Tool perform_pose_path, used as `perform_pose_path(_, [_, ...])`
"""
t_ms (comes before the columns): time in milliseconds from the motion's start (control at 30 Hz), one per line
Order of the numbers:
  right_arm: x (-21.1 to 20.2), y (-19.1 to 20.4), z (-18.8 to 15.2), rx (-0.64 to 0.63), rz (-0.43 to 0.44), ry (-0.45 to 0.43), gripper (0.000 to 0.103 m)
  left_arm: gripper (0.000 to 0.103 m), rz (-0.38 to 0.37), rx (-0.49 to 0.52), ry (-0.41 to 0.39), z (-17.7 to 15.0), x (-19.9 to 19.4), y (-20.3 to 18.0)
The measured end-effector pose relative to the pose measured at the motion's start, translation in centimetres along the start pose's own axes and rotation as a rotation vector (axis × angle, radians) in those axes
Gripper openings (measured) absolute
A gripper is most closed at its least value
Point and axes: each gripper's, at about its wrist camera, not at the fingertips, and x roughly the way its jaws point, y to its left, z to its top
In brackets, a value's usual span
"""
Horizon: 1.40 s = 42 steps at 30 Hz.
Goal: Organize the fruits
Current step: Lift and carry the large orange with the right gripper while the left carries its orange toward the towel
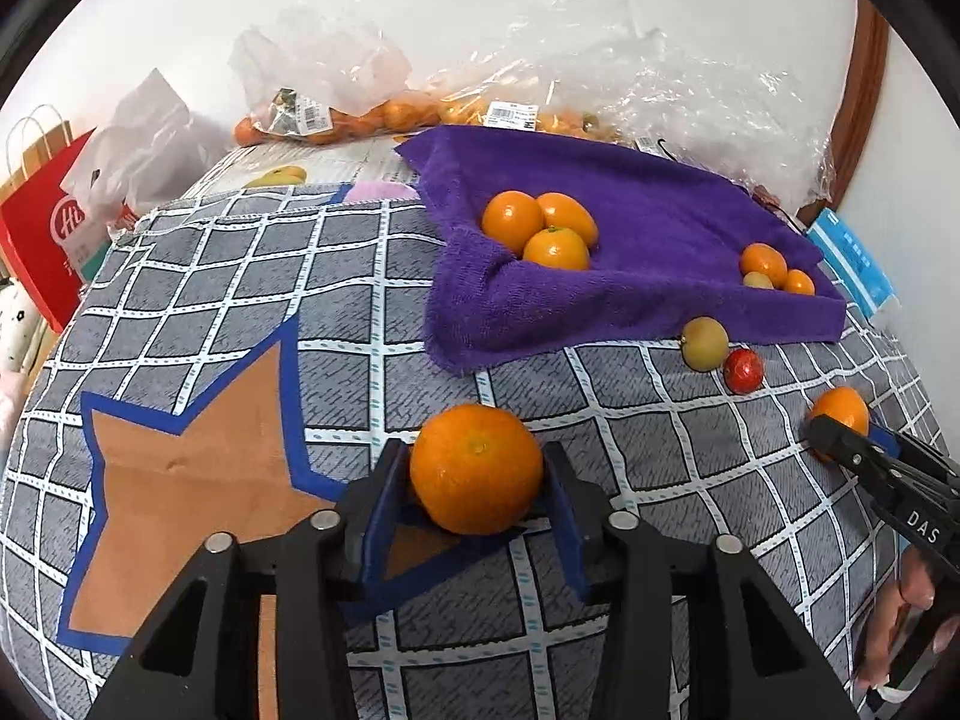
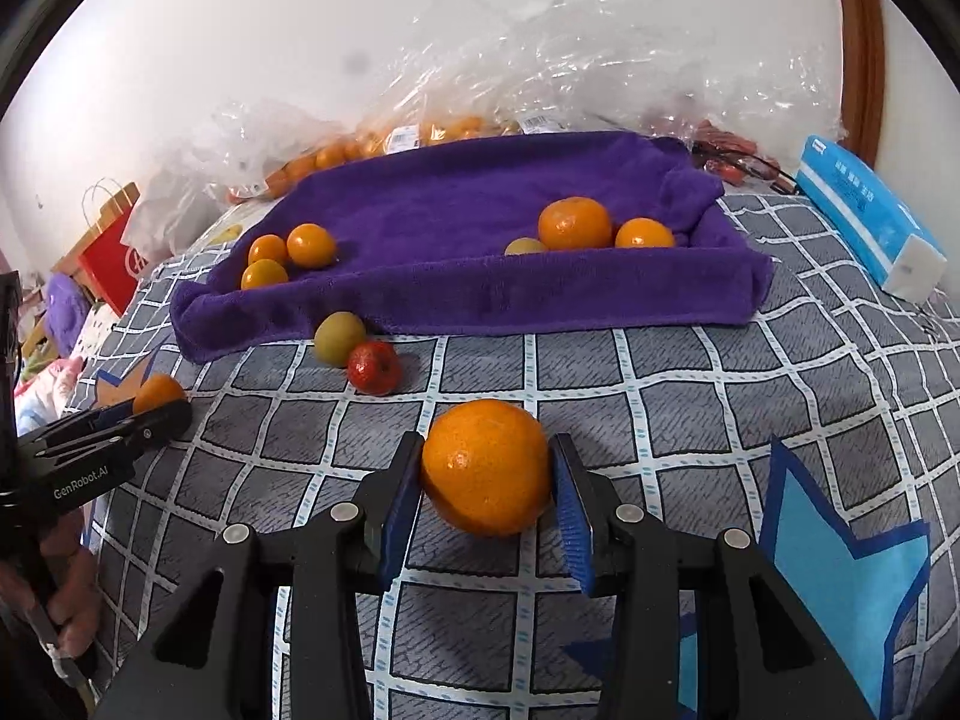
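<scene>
Left gripper clamped on an orange, pads touching both sides, lower centre of the left wrist view. Right gripper likewise pinching a second orange, lower centre of its own view. Both fruits just above the checked bedspread. Purple towel beyond, upper centre, holding two small clusters of oranges. Green fruit and red fruit touching, just in front of the towel. Bagged fruit at the back blurred by plastic.

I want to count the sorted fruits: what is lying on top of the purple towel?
On the purple towel: three oranges left; two oranges and one partly hidden yellowish fruit right. The towel's fold may hide more.
</scene>
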Motion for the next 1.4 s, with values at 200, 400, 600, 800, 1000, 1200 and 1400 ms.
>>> perform_pose_path(200, [0.3, 0.4, 0.0, -0.022, -0.036, 0.015, 0.042, 0.049, 0.018, -0.005, 0.001, -0.1, -0.1, -0.3])
perform_pose_path(400, [0.2, 0.6, -0.1, -0.038, -0.054, 0.002, 0.041, 0.038, -0.096, -0.093, -0.029, -0.3, -0.7, 1.6])
perform_pose_path(600, [-0.3, 0.3, -0.2, -0.026, -0.024, -0.021, 0.041, 0.038, -0.194, -0.144, -0.092, -0.7, -1.8, 2.6])
perform_pose_path(800, [-0.6, 0.0, -0.2, -0.004, -0.018, -0.04, 0.041, 0.038, -0.201, -0.14, -0.104, -0.6, -2.1, 2.5])
perform_pose_path(1000, [-0.9, 0.0, -0.3, -0.003, -0.02, -0.057, 0.041, 0.038, -0.209, -0.134, -0.112, -0.5, -2.2, 2.5])
perform_pose_path(1200, [-1.4, -0.4, -0.4, 0.024, -0.02, -0.081, 0.041, 0.038, -0.214, -0.14, -0.112, -0.5, -2.2, 2.7])
perform_pose_path(1400, [-1.5, -0.4, -0.4, 0.025, -0.02, -0.089, 0.041, 0.038, -0.219, -0.133, -0.122, -0.5, -2.5, 2.6])
